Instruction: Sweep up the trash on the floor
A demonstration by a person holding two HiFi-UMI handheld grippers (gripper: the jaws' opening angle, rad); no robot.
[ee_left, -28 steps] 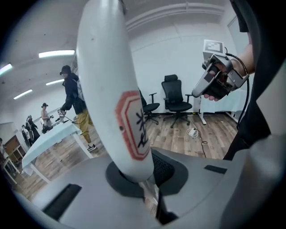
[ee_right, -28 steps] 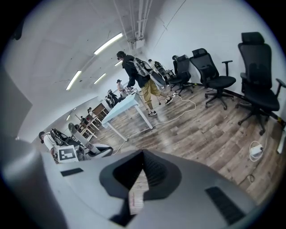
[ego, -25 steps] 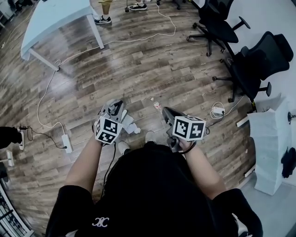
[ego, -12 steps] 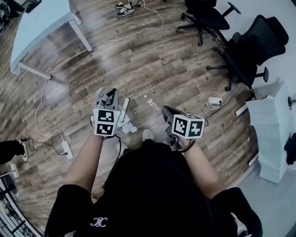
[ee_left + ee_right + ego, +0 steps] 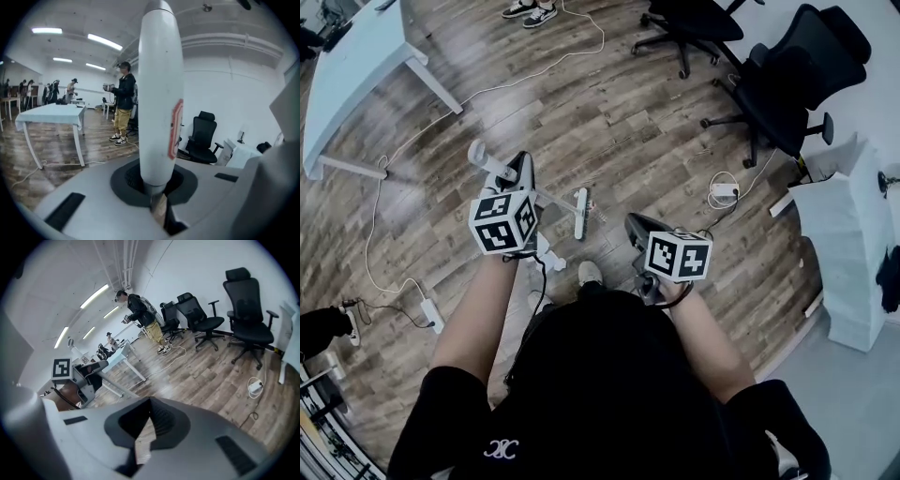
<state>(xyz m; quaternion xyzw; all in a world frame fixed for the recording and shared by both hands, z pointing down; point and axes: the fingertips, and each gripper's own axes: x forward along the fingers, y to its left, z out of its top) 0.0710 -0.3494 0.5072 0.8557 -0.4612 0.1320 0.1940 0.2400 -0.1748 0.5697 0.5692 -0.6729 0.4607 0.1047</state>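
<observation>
My left gripper [image 5: 517,171] is shut on a white broom handle [image 5: 159,93], which stands upright between its jaws in the left gripper view. In the head view the handle's rounded top [image 5: 478,150] points up-left, and the thin rod runs right to the white broom head [image 5: 580,214] on the wood floor. A crumpled white paper [image 5: 546,255] lies just below my left hand. A small wrapper [image 5: 592,203] lies beside the broom head. My right gripper [image 5: 636,227] is shut and holds nothing; its jaws [image 5: 143,446] meet over bare floor.
A pale blue table [image 5: 352,70] stands at the upper left, with a cable and power strip [image 5: 428,314] on the floor below it. Black office chairs [image 5: 783,80] and a white covered stand [image 5: 844,253] are at the right. A person [image 5: 123,105] stands by the table.
My left gripper has risen and tilted with the handle, and the broom head has swung right, away from the crumpled paper. The right gripper has barely moved.
</observation>
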